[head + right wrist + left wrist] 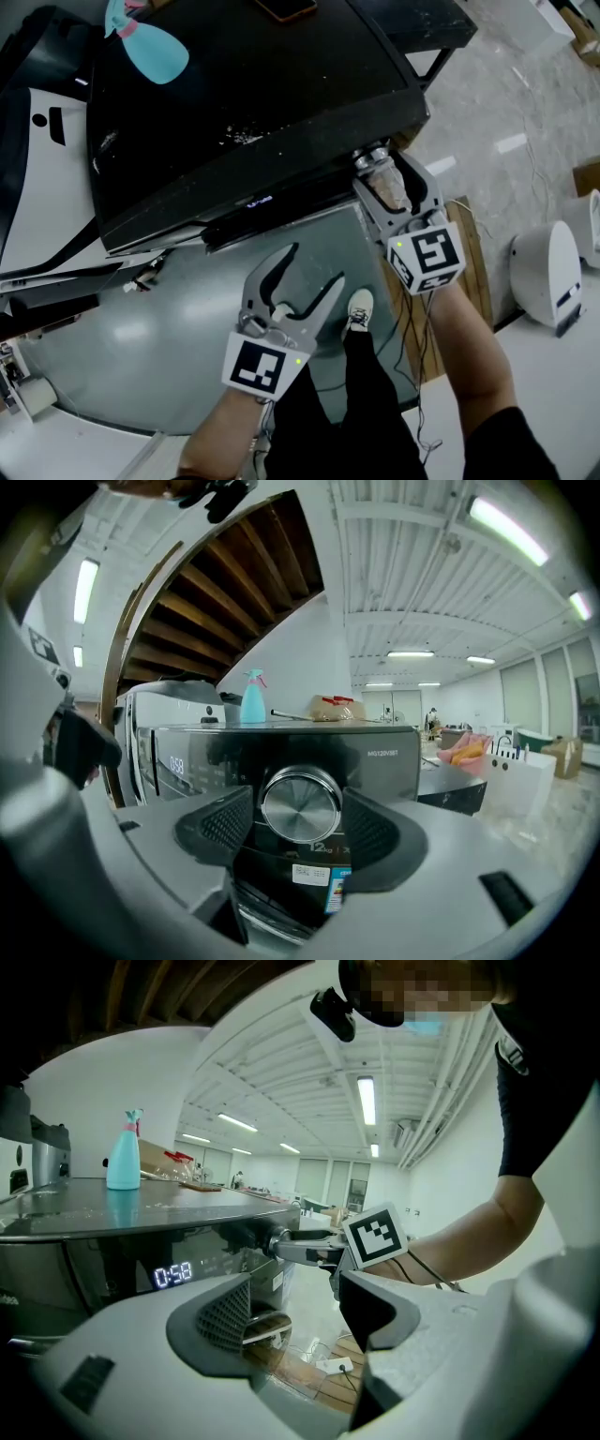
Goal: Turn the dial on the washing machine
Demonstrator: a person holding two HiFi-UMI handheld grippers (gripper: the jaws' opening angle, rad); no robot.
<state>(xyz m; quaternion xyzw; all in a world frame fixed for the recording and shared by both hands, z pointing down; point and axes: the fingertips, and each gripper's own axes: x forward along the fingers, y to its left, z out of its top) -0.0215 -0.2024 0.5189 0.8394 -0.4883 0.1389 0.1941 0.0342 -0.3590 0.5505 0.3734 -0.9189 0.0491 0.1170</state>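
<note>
The dark washing machine (234,112) stands below the person, and its round metal dial (301,804) sits at the right end of the front control panel. The right gripper (382,173) is lined up squarely on that dial, pointing almost level at the panel so that the knob lies between its two jaws. The jaws stand wide, one ribbed pad on each side of the dial's rim and just beside it. They do not look to be pressing on it, so I judge the knob framed but not clamped.

The left gripper (315,264) hangs lower, in front of the glass door (141,356), jaws apart and empty. It seems simply parked clear of the work. The lit display (172,1275) shows on the panel to the dial's left. A turquoise spray bottle (150,47) stands on the machine's top, well away from both grippers.
</note>
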